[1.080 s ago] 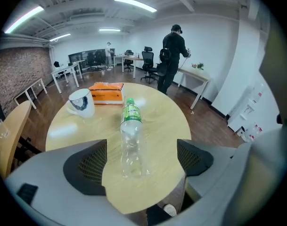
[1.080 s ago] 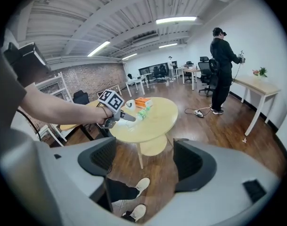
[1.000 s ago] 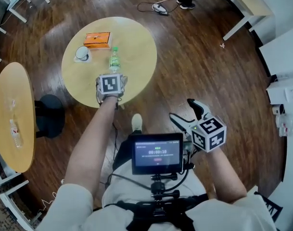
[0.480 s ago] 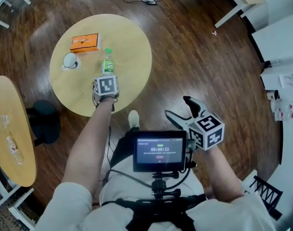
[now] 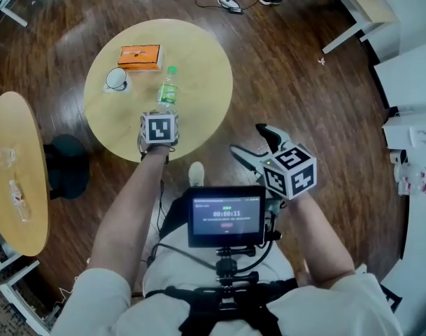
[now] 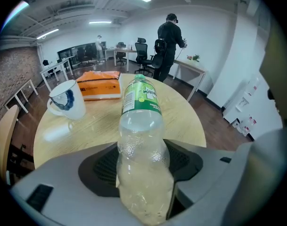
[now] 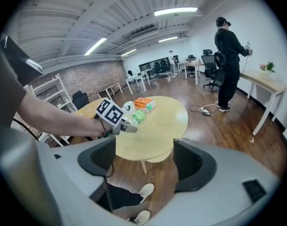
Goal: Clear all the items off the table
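As left gripper (image 5: 161,112) fingers close | bottle (image 5: 168,88) between (upright) | table (image 5: 199,54)

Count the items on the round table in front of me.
3. The bottle stands nearest, between the left gripper's closing jaws; the mug sits further back on the left; the orange box lies behind both. Nothing appears hidden.

**Three items stand on the round table**

A clear bottle (image 6: 142,140) with a green label stands upright on the wooden table (image 5: 199,61). Behind it, to the left, a white mug (image 5: 116,80) stands near a flat orange box (image 5: 140,57).
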The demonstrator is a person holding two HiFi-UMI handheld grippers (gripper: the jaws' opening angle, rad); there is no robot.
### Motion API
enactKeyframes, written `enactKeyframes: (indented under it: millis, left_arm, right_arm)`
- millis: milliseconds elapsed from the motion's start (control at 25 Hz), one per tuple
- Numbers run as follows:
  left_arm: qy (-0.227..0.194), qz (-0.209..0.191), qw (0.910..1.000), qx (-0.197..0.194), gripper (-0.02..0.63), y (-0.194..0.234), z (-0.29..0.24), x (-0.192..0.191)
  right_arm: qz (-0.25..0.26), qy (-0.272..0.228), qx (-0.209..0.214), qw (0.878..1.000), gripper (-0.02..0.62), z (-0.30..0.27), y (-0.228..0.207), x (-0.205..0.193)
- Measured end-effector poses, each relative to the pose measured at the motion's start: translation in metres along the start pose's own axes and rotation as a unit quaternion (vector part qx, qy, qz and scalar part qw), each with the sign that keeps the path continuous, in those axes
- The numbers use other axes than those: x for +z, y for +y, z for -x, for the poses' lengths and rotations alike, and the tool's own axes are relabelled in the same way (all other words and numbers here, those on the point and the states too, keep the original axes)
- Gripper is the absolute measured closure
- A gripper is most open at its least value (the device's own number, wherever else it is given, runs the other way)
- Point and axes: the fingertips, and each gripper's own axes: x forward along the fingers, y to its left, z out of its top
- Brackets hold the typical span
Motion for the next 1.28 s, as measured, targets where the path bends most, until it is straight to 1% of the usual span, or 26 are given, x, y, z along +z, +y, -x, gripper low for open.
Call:
enactKeyframes:
  millis: [120, 200, 280, 480, 600, 760, 880, 1040, 1160, 1280]
  left_arm:
    - [-0.01, 0.001, 0.9999, -0.007, 0.339, -0.004, 0.02, -0.006]
    - [-0.03, 0.001, 0.9995, -0.009, 0.339, -0.009, 0.041, -0.009]
    - [-0.05, 0.005, 0.9986, -0.014, 0.339, -0.018, 0.075, -0.018]
    - [-0.071, 0.019, 0.9972, -0.013, 0.337, -0.038, 0.157, -0.072]
    - [-0.083, 0.043, 0.9956, 0.004, 0.337, -0.041, 0.204, -0.105]
    - [-0.095, 0.087, 0.9904, 0.05, 0.337, -0.03, 0.273, -0.159]
    - [-0.098, 0.116, 0.9842, 0.091, 0.337, -0.011, 0.32, -0.193]
    - [-0.105, 0.147, 0.974, 0.137, 0.337, 0.019, 0.369, -0.223]
    - [-0.118, 0.175, 0.9617, 0.175, 0.337, 0.054, 0.406, -0.247]
    - [-0.13, 0.209, 0.9459, 0.212, 0.337, 0.094, 0.441, -0.275]
  right_arm:
    - [0.007, -0.001, 0.013, 1.0, 0.206, -0.002, 0.005, 0.0]
    - [0.016, -0.004, 0.022, 1.0, 0.206, 0.001, 0.009, -0.004]
    - [0.028, -0.011, 0.03, 0.999, 0.206, 0.012, 0.018, -0.012]
    - [0.054, -0.025, 0.049, 0.997, 0.207, 0.05, 0.036, -0.039]
    - [0.067, -0.032, 0.058, 0.996, 0.207, 0.065, 0.04, -0.054]
    - [0.081, -0.025, 0.088, 0.992, 0.207, 0.07, 0.059, -0.078]
    - [0.097, -0.02, 0.11, 0.989, 0.207, 0.066, 0.076, -0.086]
    - [0.115, -0.014, 0.131, 0.985, 0.207, 0.058, 0.095, -0.085]
    - [0.139, -0.008, 0.149, 0.979, 0.206, 0.044, 0.121, -0.079]
    - [0.163, 0.002, 0.166, 0.973, 0.207, 0.028, 0.152, -0.07]
